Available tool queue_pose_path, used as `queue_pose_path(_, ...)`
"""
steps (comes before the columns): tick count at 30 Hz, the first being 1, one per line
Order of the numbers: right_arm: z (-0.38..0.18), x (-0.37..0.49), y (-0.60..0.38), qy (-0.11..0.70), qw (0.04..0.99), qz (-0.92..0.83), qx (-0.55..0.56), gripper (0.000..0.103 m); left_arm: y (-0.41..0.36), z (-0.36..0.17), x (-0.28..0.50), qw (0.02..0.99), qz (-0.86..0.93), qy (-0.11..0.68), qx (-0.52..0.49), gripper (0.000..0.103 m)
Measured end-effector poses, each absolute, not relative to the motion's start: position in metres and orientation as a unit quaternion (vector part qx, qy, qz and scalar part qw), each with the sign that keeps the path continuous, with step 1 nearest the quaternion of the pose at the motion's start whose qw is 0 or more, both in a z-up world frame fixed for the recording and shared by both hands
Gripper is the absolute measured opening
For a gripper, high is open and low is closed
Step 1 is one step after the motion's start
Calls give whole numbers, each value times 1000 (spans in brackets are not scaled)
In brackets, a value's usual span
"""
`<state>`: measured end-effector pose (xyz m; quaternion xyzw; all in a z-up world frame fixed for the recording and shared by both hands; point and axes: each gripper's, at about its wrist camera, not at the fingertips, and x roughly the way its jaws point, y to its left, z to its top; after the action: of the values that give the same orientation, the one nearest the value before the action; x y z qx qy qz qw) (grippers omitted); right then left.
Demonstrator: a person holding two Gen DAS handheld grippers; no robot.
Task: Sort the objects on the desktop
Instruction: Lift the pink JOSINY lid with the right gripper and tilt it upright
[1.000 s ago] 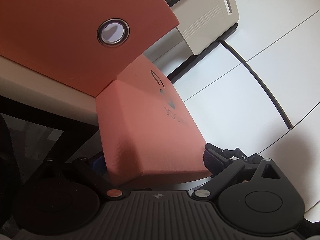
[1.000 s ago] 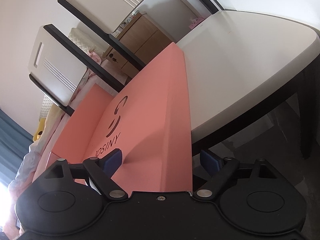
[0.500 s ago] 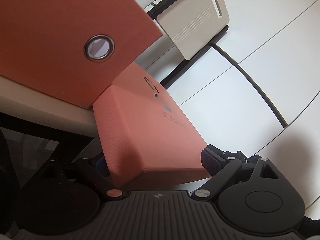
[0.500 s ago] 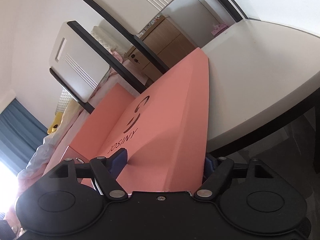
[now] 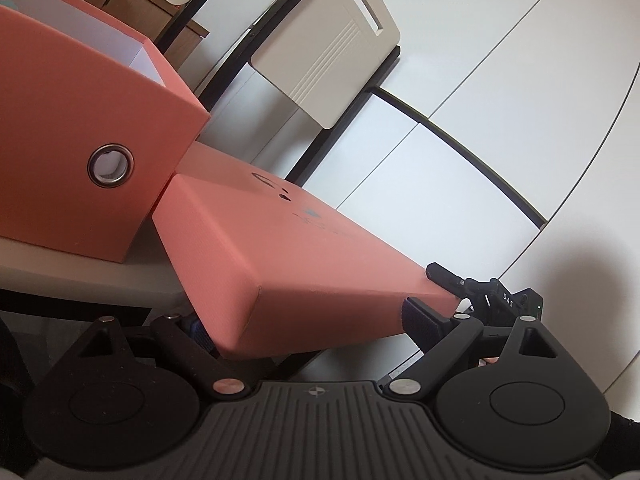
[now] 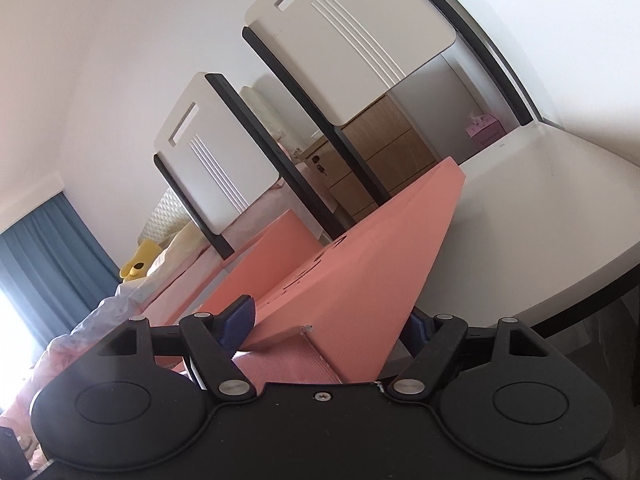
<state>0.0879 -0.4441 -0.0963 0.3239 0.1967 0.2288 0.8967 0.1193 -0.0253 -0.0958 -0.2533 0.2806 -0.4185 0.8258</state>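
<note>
Lid duty right now: both grippers are clamped on the same coral box lid (image 5: 304,256), left gripper (image 5: 308,328) on one near corner and right gripper (image 6: 332,322) on the other, pads pressed on the rim from both sides. The lid's long axis runs away from the grippers toward the far side, tilted, with its near end hanging off the counter (image 6: 540,216) edge and the far end up by the open coral box (image 5: 80,128). That box sits on the counter just left of the lid in the left wrist view, white inside, metal grommet (image 5: 110,165) facing us. I'd guess the lid needs to swing left and up over the box, so the box's near wall is what's in the way. Two white chair backs (image 6: 352,36) stand beyond the counter, well clear.
</note>
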Motion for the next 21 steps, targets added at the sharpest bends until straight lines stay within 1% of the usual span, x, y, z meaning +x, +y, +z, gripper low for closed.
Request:
queue_pose_path(17,-72,65,-453,131,903,234,336,76,-32,-80,106,833,-436,261,-220,89)
queue_pose_path(21,-70,64,-455,132,903,232,337,76,-36,-79,107,833,-433,264,-221,88)
